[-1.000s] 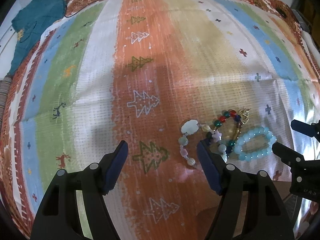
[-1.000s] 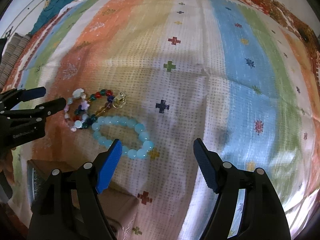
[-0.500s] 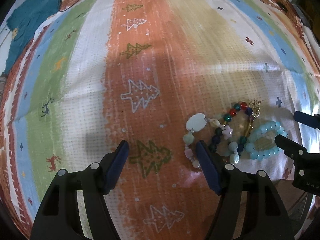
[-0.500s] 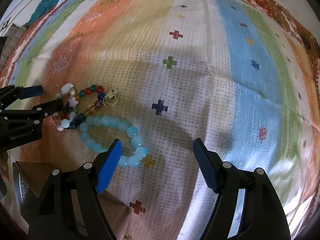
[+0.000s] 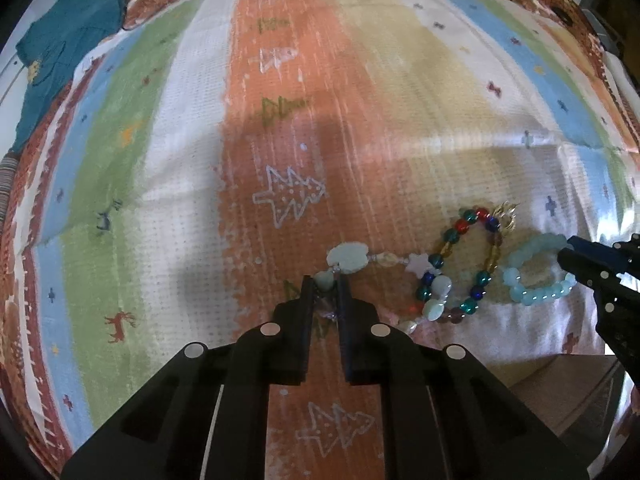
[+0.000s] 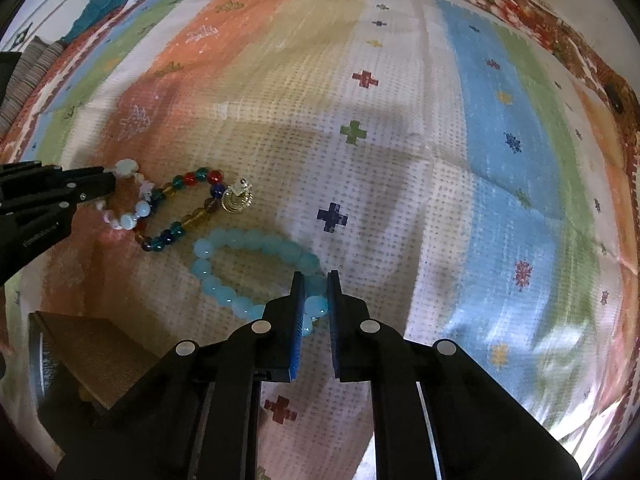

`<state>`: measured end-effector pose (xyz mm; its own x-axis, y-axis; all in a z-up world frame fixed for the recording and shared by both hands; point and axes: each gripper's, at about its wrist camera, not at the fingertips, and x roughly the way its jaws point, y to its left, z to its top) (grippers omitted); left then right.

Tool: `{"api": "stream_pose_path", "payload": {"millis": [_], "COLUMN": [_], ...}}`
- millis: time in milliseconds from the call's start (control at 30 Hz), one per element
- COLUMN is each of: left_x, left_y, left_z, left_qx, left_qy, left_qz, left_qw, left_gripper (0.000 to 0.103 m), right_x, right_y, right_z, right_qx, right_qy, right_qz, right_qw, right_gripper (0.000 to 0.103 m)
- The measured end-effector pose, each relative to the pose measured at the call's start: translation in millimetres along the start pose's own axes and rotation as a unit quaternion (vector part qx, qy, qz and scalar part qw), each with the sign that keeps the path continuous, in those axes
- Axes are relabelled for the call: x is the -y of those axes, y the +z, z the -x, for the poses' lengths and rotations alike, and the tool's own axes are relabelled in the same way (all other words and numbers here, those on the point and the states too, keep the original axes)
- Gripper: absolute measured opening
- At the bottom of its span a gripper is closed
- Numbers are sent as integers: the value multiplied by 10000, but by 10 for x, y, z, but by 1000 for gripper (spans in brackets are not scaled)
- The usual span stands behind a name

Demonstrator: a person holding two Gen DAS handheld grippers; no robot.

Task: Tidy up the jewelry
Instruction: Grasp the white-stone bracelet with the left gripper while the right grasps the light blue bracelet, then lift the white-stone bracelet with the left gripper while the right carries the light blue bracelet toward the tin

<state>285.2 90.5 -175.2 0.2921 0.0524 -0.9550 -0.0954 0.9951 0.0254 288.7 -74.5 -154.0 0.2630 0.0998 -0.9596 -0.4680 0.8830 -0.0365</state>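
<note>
Three bead bracelets lie together on the striped cloth. My left gripper point(image 5: 325, 292) is shut on the pale shell-and-star bracelet point(image 5: 347, 258) at its left end. A multicoloured glass bead bracelet point(image 5: 466, 240) with a gold charm lies just right of it. My right gripper point(image 6: 314, 292) is shut on the light blue bead bracelet point(image 6: 244, 240) at its near right side. In the right wrist view the left gripper point(image 6: 106, 186) shows at the left edge on the pale bracelet point(image 6: 127, 168), beside the multicoloured bracelet point(image 6: 180, 208). The right gripper point(image 5: 568, 252) shows at the right of the left wrist view.
A brown box point(image 6: 92, 352) stands near the front edge, left of the right gripper; its corner shows in the left wrist view point(image 5: 568, 396). A teal garment point(image 5: 60, 52) lies at the far left. The striped cloth point(image 6: 480, 140) stretches wide beyond the bracelets.
Both grippers were open and have shut: the left on the pale bracelet, the right on the light blue bracelet. Both moved forward and down onto the beads.
</note>
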Motion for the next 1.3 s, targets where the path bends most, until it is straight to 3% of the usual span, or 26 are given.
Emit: {"api": "stream_pose_path", "payload": {"millis": [267,400,733,1300], "left_x": [47,109,146,286], "left_y": [-41,-79,-83,-285], "left_z": [397,526,687,1345], "left_qx": [431,488,671,1279], "left_qy": [-95,-225,-134,-622], "left_qz": [62,28,-40,-27], "left_qw": [9990,9986,9976,9898], "left_gripper": [11,11,11,11], "right_x": [-86,-99,-39,-44], "right_y": [-96,-131,-115,-285], "right_z": [295,390,622,1201], "right_qx": [280,398,767,1476], "right_qy": [152,183,389,599], "right_qz": [-26,-18,-36,-222], "right_qw": [9995,9990,9963,9870], "right_gripper": [12,12,12,12]}}
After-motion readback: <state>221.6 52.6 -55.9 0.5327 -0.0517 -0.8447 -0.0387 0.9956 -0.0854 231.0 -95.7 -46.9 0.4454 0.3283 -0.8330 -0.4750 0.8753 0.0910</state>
